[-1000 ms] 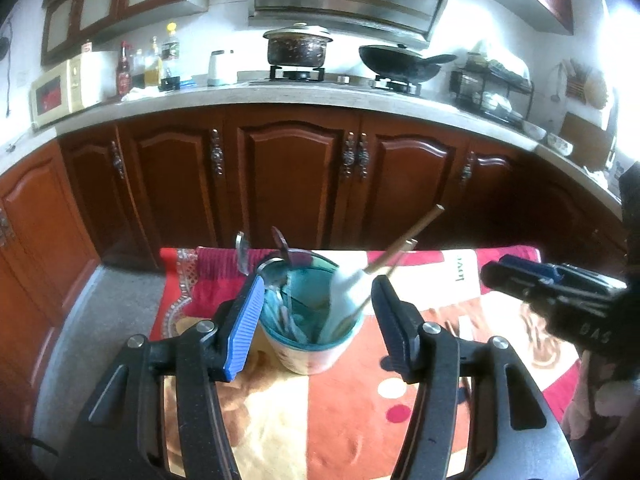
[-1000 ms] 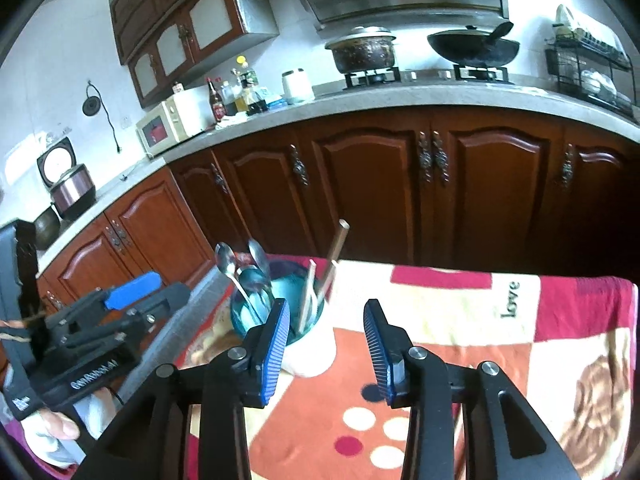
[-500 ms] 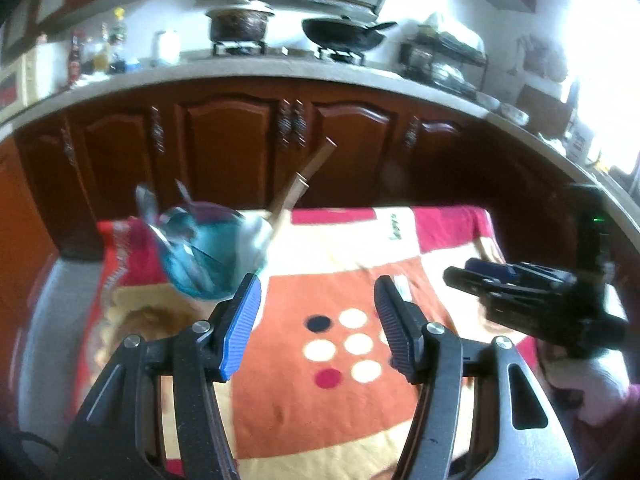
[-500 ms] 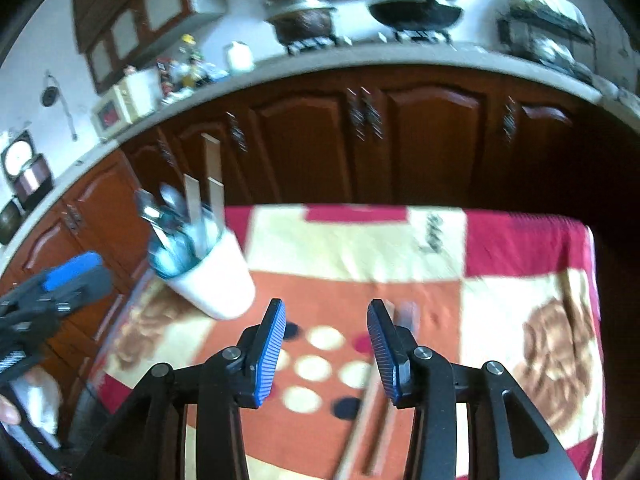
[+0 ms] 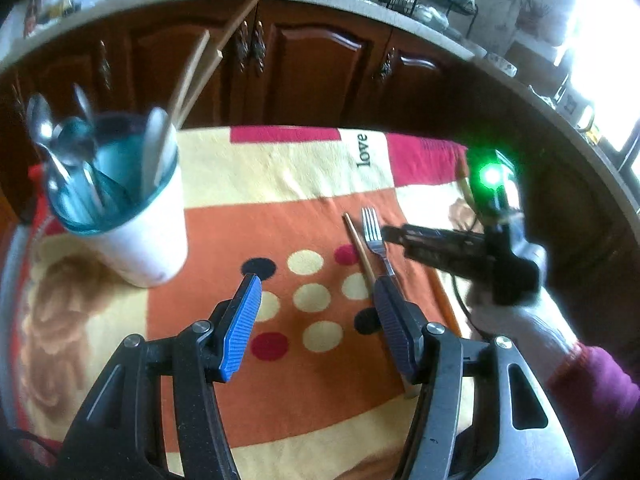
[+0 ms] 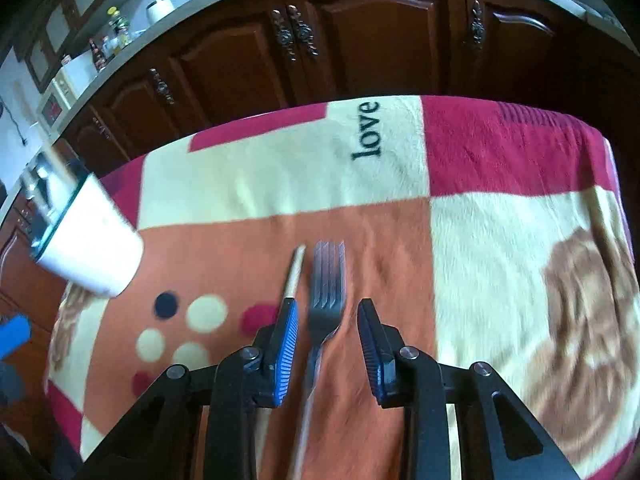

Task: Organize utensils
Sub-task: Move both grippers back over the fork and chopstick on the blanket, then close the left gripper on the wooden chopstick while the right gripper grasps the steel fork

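Note:
A steel fork (image 6: 328,280) lies on the patterned cloth with a wooden chopstick (image 6: 294,272) just to its left. My right gripper (image 6: 327,308) straddles the fork's neck; its jaws are closing, and the pads stand clear of the metal on both sides. In the left wrist view the fork (image 5: 376,236) and chopstick (image 5: 360,252) lie beyond the right finger of my left gripper (image 5: 316,292), which hangs open over the dotted orange patch with nothing in it. The right gripper (image 5: 394,236) reaches in from the right. A white cup (image 5: 132,232) with a teal inside holds spoons and chopsticks.
The cloth-covered table (image 6: 500,240) drops off at its far edge before dark wooden cabinets (image 6: 360,32). A white-gloved hand (image 5: 520,312) with a maroon sleeve holds the right gripper. The cup (image 6: 92,248) stands at the left of the table.
Both grippers have tipped down and sunk toward the cloth. The cup slid to the left of both views. Fork and chopstick came into sight, and the right jaws narrowed around the fork.

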Tool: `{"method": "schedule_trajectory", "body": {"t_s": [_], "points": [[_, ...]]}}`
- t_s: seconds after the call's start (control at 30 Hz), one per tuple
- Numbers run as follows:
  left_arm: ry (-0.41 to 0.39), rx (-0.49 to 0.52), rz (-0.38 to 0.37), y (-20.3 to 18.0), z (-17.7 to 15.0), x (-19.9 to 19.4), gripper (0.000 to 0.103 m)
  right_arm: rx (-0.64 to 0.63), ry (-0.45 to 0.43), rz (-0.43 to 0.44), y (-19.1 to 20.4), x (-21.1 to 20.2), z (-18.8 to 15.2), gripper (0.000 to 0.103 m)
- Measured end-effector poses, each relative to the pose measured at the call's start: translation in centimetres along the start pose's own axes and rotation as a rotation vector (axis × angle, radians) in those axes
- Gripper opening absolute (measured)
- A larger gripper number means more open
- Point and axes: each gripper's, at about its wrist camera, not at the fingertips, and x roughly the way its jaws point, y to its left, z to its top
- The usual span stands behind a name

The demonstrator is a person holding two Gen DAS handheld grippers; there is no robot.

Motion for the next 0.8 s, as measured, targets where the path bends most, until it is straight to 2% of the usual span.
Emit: {"method": "schedule_trajectory", "body": {"t_s": [0.23,0.47,0.8], "points": [[0.069,-0.040,-0.022,0.1,0.7,3.8,0.059,-0.017,0.009,0.061,-1.2,3.1,1.5,0.030],[0.126,-0.058,-0.032,-1.0,2.0,8.0,0.059,-0.044,-0.009,0.126,-1.6,2.5,1.0,0.005],[0.182,0.008,0.003,-4.4,4.0,14.4,0.056,0.036,-0.001,0.157,-5.9,-1.1,-2.1,0.004]]}}
